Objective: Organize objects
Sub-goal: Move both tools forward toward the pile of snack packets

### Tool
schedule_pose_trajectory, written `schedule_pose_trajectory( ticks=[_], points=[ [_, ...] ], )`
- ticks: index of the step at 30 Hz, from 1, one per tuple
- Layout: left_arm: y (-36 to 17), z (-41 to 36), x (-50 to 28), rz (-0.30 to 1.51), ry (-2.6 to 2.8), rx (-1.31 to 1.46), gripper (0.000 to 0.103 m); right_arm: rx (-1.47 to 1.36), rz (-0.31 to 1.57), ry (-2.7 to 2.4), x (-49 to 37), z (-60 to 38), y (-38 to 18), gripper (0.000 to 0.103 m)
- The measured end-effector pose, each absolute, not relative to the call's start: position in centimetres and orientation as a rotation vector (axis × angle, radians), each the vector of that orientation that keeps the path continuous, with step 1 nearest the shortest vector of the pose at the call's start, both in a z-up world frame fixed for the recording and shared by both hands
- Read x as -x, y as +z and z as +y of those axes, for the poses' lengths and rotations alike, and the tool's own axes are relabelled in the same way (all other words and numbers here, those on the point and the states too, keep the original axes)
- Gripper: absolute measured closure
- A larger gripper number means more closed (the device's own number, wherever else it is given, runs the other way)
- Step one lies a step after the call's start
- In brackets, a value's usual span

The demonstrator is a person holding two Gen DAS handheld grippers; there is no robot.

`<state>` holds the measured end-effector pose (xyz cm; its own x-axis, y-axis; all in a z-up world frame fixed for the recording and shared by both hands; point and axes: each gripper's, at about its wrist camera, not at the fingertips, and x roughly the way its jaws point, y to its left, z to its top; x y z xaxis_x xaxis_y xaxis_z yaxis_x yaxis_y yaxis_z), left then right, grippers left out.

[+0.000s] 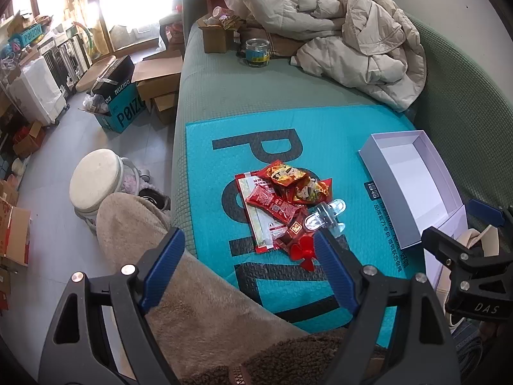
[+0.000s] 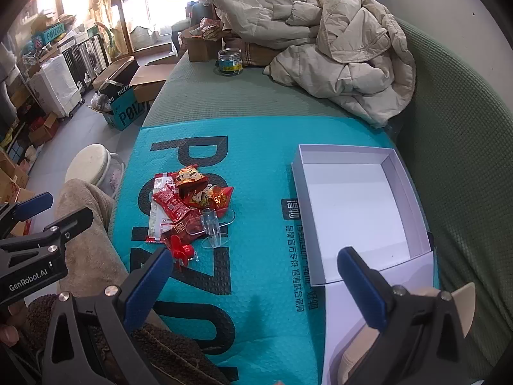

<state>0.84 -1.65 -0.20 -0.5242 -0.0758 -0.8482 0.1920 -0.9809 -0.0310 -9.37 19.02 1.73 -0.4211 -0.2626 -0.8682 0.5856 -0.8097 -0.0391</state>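
From the left wrist view, the left gripper (image 1: pixel 250 263) hangs with its blue fingers spread wide and nothing between them, tilted down over a teal mailer bag (image 1: pixel 352 147) laid on a green sofa (image 1: pixel 243 93). The small heap to be sorted lies in the middle of the bag: red snack packets (image 1: pixel 282 189), a flat red-and-white sachet (image 1: pixel 259 224), a clear plastic piece (image 1: pixel 323 218) and a red fan-shaped toy (image 1: pixel 304 250). The packets look light, crinkly and slippery, so pinching a sealed edge seems safer than squeezing the puffed middle. The clear piece looks rigid and slick; its narrow middle is the likely hold.

From the right wrist view, the right gripper (image 2: pixel 253 282) is likewise fully open and empty, poised between the heap and an open white box (image 2: pixel 356 205), which stands empty and well apart from the snack packets (image 2: pixel 195 192). The box seems the likely destination.
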Motion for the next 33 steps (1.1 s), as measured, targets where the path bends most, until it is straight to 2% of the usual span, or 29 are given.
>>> schedule_pose_trajectory(
  ticks=[33],
  points=[
    [-0.64, -2.57, -0.98, 0.252, -2.561, -1.457, 0.021, -1.282, 0.465, -2.221, 8.94, 18.77, 1.53, 0.0]
  ],
)
